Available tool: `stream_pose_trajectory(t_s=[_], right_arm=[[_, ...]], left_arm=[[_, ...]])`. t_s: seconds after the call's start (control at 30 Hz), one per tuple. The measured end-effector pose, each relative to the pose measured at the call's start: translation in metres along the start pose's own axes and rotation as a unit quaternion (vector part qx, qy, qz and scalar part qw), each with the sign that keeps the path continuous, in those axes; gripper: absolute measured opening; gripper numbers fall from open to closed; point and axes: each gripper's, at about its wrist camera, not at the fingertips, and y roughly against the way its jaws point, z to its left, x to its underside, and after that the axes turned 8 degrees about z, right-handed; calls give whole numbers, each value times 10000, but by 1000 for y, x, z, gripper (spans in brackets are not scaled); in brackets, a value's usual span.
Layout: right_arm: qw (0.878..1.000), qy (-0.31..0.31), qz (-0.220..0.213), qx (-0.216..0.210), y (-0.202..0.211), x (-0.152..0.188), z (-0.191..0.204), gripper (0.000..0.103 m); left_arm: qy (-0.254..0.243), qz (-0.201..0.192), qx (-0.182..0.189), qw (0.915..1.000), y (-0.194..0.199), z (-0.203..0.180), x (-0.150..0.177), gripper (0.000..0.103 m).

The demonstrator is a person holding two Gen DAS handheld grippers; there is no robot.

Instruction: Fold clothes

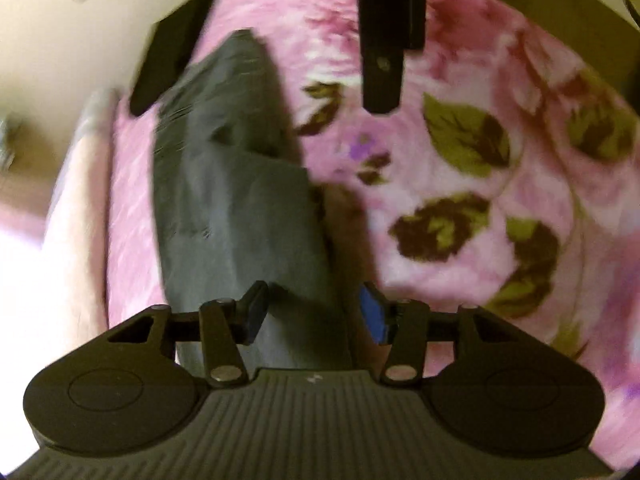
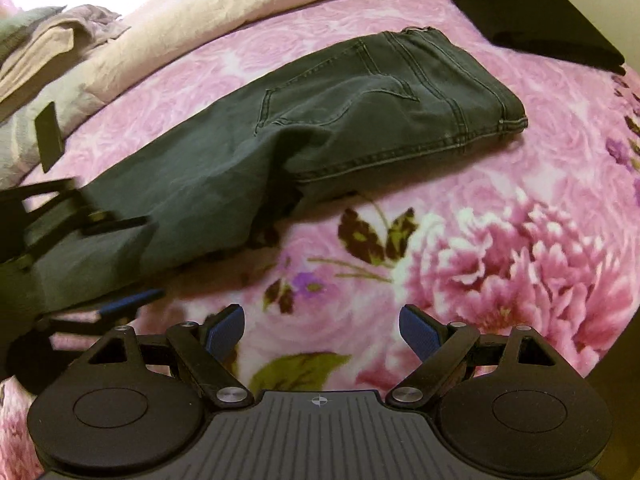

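On my left gripper (image 1: 312,312) the blue pads sit spread to either side of the hem end of the jeans (image 2: 320,120), and though the leg runs between them I see gaps on both sides, so I judge nothing is pinched yet. The jeans lie folded lengthwise, one leg over the other, stretching from that hem away to the waistband, flat on the floral blanket (image 2: 500,240). They are dark denim, heavy and fairly stiff for cloth, with thick seams, so I expect them to hold a crease and to drag, not flutter; I would take them at the hem through both layers, or at the waistband where the fabric is thickest. To the right of the jeans my right gripper (image 2: 322,328) hovers over bare blanket, pads wide apart and holding nothing. The plush blanket looks soft and grippy, so sliding denim may bunch it. Beyond the waistband a folded black garment (image 2: 536,28) rests near the blanket's edge, and behind the jeans lies pale rumpled bedding (image 2: 224,4).
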Motion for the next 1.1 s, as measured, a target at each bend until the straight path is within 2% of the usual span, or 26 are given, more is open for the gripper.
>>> stream_pose_trajectory(t_s=[0.03,0.1,0.17,0.23,0.33,0.43,0.5,0.87,1.0,1.1], right_arm=[[10000,-6,-5,-75,0,2,-3,87],[9997,-24,-27,-242,-4,7,-2,87],[9991,-54,-62,-422,-8,11,-1,87],[9977,-162,-166,-633,-12,13,7,87],[9951,-344,-338,-859,-21,7,25,87],[9921,-483,-570,-1009,-32,-4,44,87],[9908,-586,-706,-999,-40,-12,53,87],[9837,-1327,-1210,33,-91,-34,72,87],[9787,-1327,-1276,904,-75,-19,67,87],[9745,-1176,-1284,1414,-59,-3,63,87]], left_arm=[[-88,20,24,10000,-2,4,1,41],[86,64,152,9998,1,21,3,13],[466,116,291,9984,6,43,9,3],[1026,150,424,9937,10,72,19,2],[1805,166,808,9801,11,113,35,2],[2015,116,1169,9724,8,130,41,2],[1925,59,1184,9741,7,132,43,2],[1896,-272,1297,9729,0,144,59,2],[1772,-373,1248,9755,1,138,62,4],[1242,-367,1122,9852,1,111,57,3]])
